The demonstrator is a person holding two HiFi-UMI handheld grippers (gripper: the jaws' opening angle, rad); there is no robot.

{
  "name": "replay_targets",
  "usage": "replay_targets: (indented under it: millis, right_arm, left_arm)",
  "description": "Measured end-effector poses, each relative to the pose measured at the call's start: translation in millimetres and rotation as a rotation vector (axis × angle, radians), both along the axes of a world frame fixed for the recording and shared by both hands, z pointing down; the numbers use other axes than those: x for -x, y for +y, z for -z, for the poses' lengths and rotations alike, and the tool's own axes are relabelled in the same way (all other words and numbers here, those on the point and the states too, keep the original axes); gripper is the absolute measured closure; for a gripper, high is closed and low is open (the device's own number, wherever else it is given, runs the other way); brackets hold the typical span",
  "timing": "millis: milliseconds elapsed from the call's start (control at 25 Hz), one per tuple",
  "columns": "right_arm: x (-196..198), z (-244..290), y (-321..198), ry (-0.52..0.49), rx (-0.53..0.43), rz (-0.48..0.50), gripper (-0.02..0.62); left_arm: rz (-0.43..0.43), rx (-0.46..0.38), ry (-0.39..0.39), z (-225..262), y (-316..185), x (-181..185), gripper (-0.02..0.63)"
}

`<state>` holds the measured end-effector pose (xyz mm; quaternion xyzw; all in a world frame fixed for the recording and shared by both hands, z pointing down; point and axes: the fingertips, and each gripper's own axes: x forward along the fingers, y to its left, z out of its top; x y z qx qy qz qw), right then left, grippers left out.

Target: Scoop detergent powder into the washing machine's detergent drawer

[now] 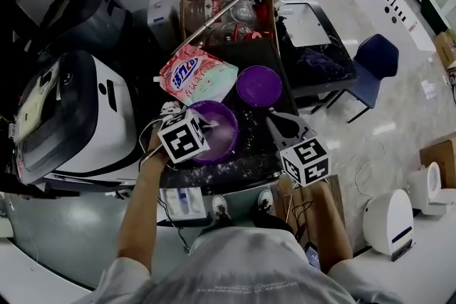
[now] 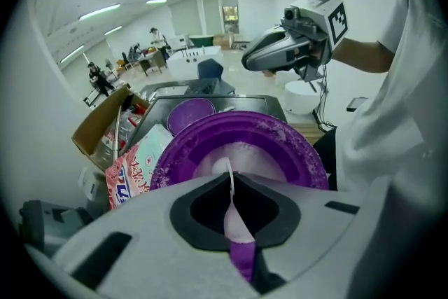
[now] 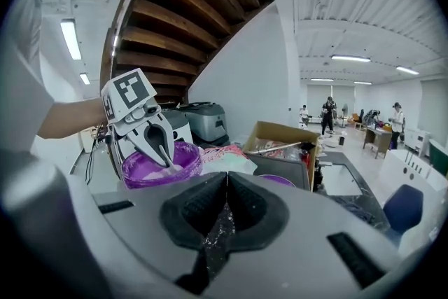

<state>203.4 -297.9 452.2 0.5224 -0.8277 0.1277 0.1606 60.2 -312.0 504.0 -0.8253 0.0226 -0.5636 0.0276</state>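
Reading from the left, I had the white-and-black machine (image 1: 71, 110), which I took for the washer, beside the dark counter (image 1: 256, 153). I could not pick out its detergent drawer with any certainty. Next to it lay the pink detergent bag (image 1: 196, 75), slumped and soft, so not something to grab by its middle.

My left gripper (image 1: 203, 128) was over the purple bowl (image 2: 283, 135), its jaws pinched together on the thin handle of the scoop (image 2: 235, 224). The handle stood edge-on between the pads and the far end reached down into the white powder (image 2: 248, 159) heaped in the bowl.

I judged the scoop light and stiff, but narrow and smooth enough to twist in the pads if loaded off-centre. The hold looked to sit well back on the handle, which was where I wanted it, with the head free and level. The powder itself would be loose and quick to spill at any tilt, as the dusting on the bowl's rim suggested. The bowl seemed light plastic that could skate if the scoop dragged its wall.

Further right sat the purple lid (image 1: 258, 85), off the bowl and just beyond it. My right gripper (image 1: 279, 124) hung beside the bowl with its jaws together on nothing, only powder specks on the pads.
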Motion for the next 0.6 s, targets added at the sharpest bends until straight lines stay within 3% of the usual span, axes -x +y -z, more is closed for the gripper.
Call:
replay_targets:
  millis: [440, 600]
  right_arm:
    - [-16, -5, 4, -0.015, 0.003, -0.012, 0.594]
    - [-23, 0, 4, -0.009, -0.001, -0.038, 0.591]
  left_arm:
    - [-0.144, -0.038, -0.204, -12, -4, -15, 0.589]
    - [-0.213, -0.013, -0.291, -15, 2, -15, 0.589]
